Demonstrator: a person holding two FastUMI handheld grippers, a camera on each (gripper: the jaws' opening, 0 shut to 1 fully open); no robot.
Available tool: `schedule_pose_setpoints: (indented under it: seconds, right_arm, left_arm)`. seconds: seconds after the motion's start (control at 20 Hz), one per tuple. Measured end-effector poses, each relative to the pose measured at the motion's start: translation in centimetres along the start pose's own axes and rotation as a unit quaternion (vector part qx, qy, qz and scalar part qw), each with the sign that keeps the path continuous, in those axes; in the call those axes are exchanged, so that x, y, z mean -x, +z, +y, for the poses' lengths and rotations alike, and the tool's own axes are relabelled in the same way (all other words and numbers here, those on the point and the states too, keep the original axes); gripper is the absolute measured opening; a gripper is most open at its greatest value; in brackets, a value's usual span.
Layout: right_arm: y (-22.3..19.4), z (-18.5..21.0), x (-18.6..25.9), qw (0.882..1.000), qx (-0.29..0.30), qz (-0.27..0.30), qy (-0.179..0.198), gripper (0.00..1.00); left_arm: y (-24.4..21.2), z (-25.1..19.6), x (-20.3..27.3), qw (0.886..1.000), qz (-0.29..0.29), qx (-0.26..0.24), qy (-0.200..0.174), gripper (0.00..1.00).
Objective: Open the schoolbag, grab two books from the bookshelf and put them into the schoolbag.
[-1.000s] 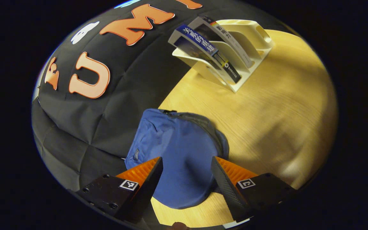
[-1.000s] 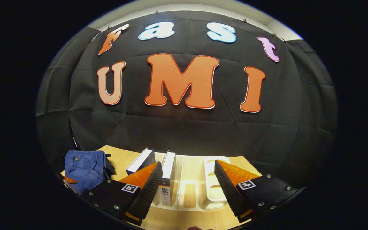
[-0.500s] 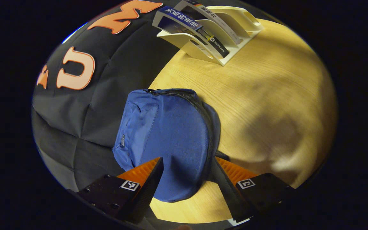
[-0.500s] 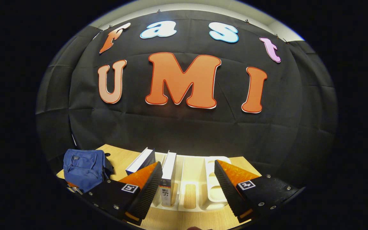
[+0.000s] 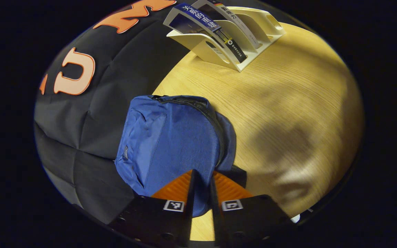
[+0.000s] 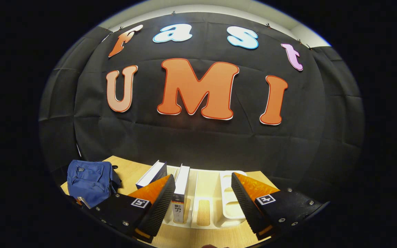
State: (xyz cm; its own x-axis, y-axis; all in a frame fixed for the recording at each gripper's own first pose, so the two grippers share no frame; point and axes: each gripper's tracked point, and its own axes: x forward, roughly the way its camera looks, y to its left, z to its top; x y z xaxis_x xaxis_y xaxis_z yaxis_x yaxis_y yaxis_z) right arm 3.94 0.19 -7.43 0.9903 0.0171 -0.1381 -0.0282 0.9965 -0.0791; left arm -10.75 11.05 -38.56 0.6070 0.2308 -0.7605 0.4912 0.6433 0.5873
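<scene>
a: where's the schoolbag (image 5: 171,137) from the left gripper (image 5: 201,182)?

b: right at its tips, running off toward 11 o'clock in the left gripper view. the jaws are drawn nearly together on the near hem of the blue cloth, with a strip of it showing in the slit between them. i take that for a pinch on the bag, though how firm it is i can't tell.

a: and the zipper (image 5: 215,131)?

b: it curves up the bag's right side, from about 1 o'clock of the tips round to the top at 12. the bag lies flat on the desk (image 5: 288,103) and looks closed. its long axis runs away from the jaws, so any pull to open it would go along that line.

a: the right gripper (image 6: 203,193)?

b: jaws wide apart, nothing between them. in the right gripper view the bookshelf (image 6: 233,193) sits just ahead at 12 o'clock, with the books (image 6: 181,187) standing upright in its left slots, at about 11 o'clock, spines toward the camera.

a: so which hand for which?

b: the left is on the bag and the right is nearer the books. from the left, the shelf is far off at 12 to 1 o'clock.
</scene>
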Motion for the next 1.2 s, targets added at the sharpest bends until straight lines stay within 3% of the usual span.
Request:
schedule_pose_setpoints:
  seconds: [0.05, 0.1, 0.4, 0.55, 0.75, 0.95, 1.2]
  right_arm:
    - [0.0, 0.2, 0.1, 1.0, 0.001, 0.0, 0.002, 0.96]
    - [0.1, 0.4, 0.2, 1.0, 0.003, -0.001, 0.003, 0.96]
    - [0.7, 3.0, -0.2, 0.999, 0.02, 0.008, 0.029, 0.96]
    - [0.2, 6.6, -1.2, 0.996, 0.023, 0.042, 0.08, 0.96]
    - [-0.8, 9.9, -2.4, 0.989, 0.051, 0.079, 0.118, 0.97]
    - [-1.0, 12.0, -3.8, 0.983, 0.073, 0.102, 0.135, 0.97]
    - [-1.0, 13.3, -6.1, 0.975, 0.103, 0.135, 0.14, 0.96]
  left_arm:
    - [0.1, 0.0, -0.1, 1.0, 0.001, 0.002, -0.003, 0.19]
    - [0.1, 0.1, 0.0, 1.0, 0.002, 0.002, -0.006, 0.08]
    - [2.5, 3.0, 1.2, 0.998, -0.027, 0.044, -0.028, 0.01]
    - [3.9, 5.4, 2.2, 0.997, -0.044, 0.049, -0.033, 0.0]
    - [4.7, 7.9, 3.2, 0.997, -0.056, 0.047, -0.032, 0.01]
    - [6.5, 11.5, 4.9, 0.996, -0.084, 0.039, -0.013, 0.01]
    - [8.4, 17.1, 6.6, 0.989, -0.116, 0.095, -0.002, 0.0]
